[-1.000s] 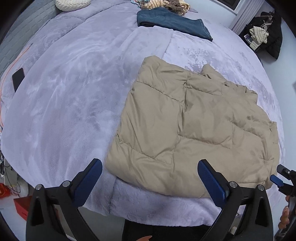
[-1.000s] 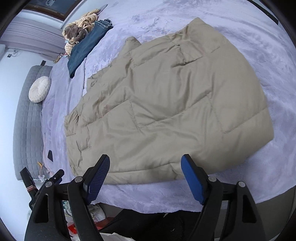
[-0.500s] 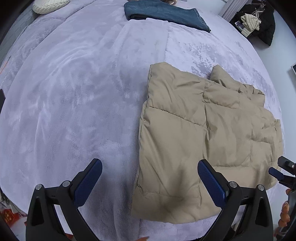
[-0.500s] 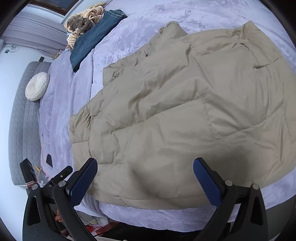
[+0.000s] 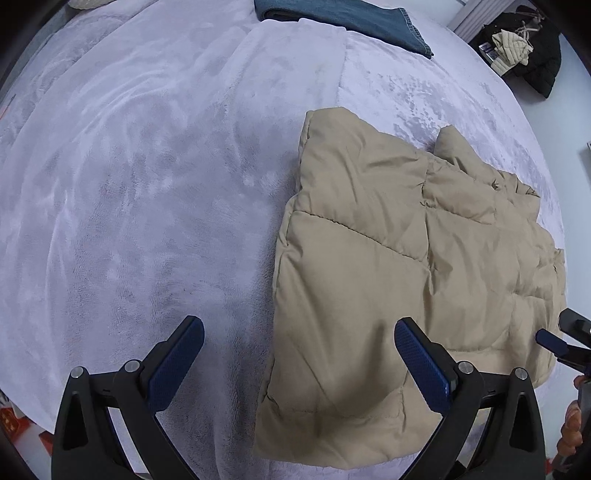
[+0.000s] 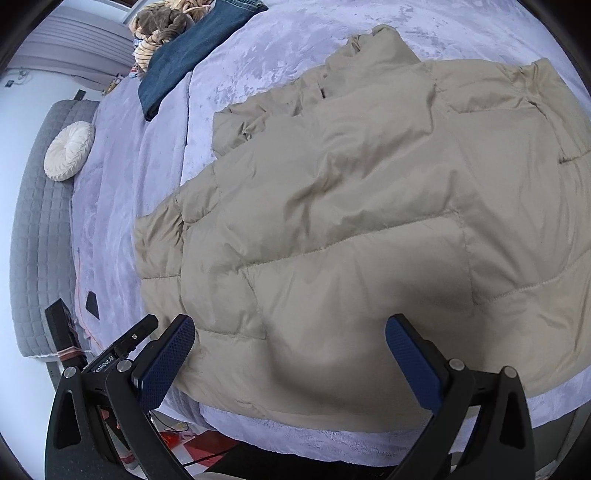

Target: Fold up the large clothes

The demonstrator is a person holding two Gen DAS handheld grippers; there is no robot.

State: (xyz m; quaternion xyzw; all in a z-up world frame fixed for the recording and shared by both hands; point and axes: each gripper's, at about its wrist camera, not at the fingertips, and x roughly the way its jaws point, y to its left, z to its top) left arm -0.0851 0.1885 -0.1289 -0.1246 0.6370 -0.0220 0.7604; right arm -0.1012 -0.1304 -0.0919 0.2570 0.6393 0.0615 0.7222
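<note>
A tan quilted puffer jacket (image 5: 399, 280) lies folded flat on a lavender plush bed cover (image 5: 147, 192), near the bed's front edge. It also shows in the right wrist view (image 6: 369, 229). My left gripper (image 5: 299, 362) is open and empty, low over the jacket's left edge, with one finger over the bed cover and one over the jacket. My right gripper (image 6: 291, 358) is open and empty, hovering over the jacket's near edge. The right gripper's tip (image 5: 554, 341) shows at the right of the left wrist view.
Folded blue jeans (image 5: 343, 18) lie at the far side of the bed, with a heap of clothes (image 6: 166, 26) beside them. A round cream cushion (image 6: 69, 150) rests by the grey headboard (image 6: 29, 236). A dark phone (image 6: 91, 304) lies near the bed's edge. Dark clothes (image 5: 524, 48) lie on the floor.
Both grippers have moved forward and lower over the jacket, which now fills more of each view. The right gripper's jaws have opened wider. The jacket has not moved.
</note>
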